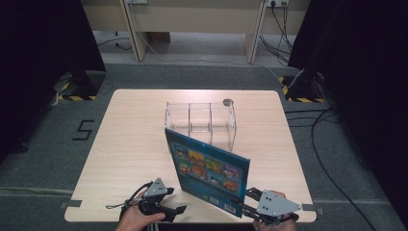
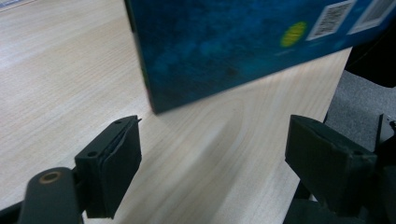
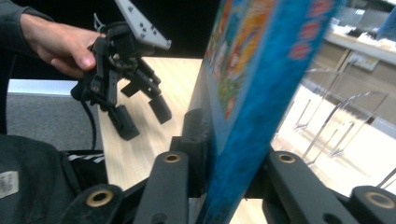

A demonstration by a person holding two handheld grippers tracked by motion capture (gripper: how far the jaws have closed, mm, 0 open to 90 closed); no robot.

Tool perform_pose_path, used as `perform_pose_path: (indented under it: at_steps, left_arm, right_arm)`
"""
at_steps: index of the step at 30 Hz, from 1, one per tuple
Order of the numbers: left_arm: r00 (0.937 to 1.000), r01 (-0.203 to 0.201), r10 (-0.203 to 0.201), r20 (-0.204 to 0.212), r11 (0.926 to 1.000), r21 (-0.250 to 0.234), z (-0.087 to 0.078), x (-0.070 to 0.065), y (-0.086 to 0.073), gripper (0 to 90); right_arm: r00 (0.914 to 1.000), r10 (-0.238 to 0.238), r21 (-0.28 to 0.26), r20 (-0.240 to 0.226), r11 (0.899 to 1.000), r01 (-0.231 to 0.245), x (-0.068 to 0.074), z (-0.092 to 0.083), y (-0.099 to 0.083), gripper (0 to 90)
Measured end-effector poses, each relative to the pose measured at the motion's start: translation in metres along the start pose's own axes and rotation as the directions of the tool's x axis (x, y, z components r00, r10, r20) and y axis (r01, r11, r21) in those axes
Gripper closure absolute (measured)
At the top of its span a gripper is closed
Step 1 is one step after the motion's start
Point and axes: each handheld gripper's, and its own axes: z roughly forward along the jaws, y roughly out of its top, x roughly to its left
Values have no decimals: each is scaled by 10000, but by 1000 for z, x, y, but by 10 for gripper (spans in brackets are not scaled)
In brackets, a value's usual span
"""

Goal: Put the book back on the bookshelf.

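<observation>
A blue picture book (image 1: 209, 171) stands upright on its lower edge near the front of the wooden table (image 1: 130, 139), its cover facing me. My right gripper (image 1: 248, 199) is shut on its lower right corner. In the right gripper view the book (image 3: 252, 93) rises between the two black jaws, which press on both of its faces. My left gripper (image 1: 175, 211) rests open at the table's front, just left of the book's lower left corner. In the left gripper view nothing lies between its pads (image 2: 112, 158), and the book's corner (image 2: 224, 42) hangs a little ahead of them.
A clear acrylic organizer (image 1: 199, 122) with upright dividers stands just behind the book, mid-table. A small round grey disc (image 1: 227, 102) lies at its back right corner. A person's hand (image 3: 56, 42) holds the left gripper (image 3: 144, 114). Cables run over the floor at right.
</observation>
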Motion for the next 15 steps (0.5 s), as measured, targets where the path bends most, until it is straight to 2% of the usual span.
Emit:
perform_pose_path:
  at_steps: [4, 5, 8, 10, 13, 15]
  left_arm:
    - [10000, 53, -54, -77, 9999, -114, -1, 1, 1, 179]
    - [10000, 53, -54, -77, 9999, -114, -1, 1, 1, 179]
    - [9999, 61, -62, -94, 9999, -130, -2, 1, 1, 179]
    - [9999, 73, -75, -105, 9999, -136, -2, 1, 0, 179]
    - [9999, 42, -44, -112, 9999, -109, -2, 1, 0, 180]
    - [9999, 43, -44, -112, 9999, -93, -2, 1, 0, 181]
  right_arm:
    - [9997, 230, 370, -59, 9991, -227, 0, 5, -7, 815]
    - [9979, 629, 275, -158, 9977, -624, -1, 5, -9, 807]
    - [9982, 540, 255, -260, 9983, -533, 0, 7, -10, 798]
    - [9966, 787, 275, -262, 9966, -779, 4, 11, -9, 788]
    - [9956, 913, 212, -205, 9956, -908, 3, 11, -9, 794]
    - [9916, 1279, 99, -184, 9918, -1278, 2, 9, -10, 794]
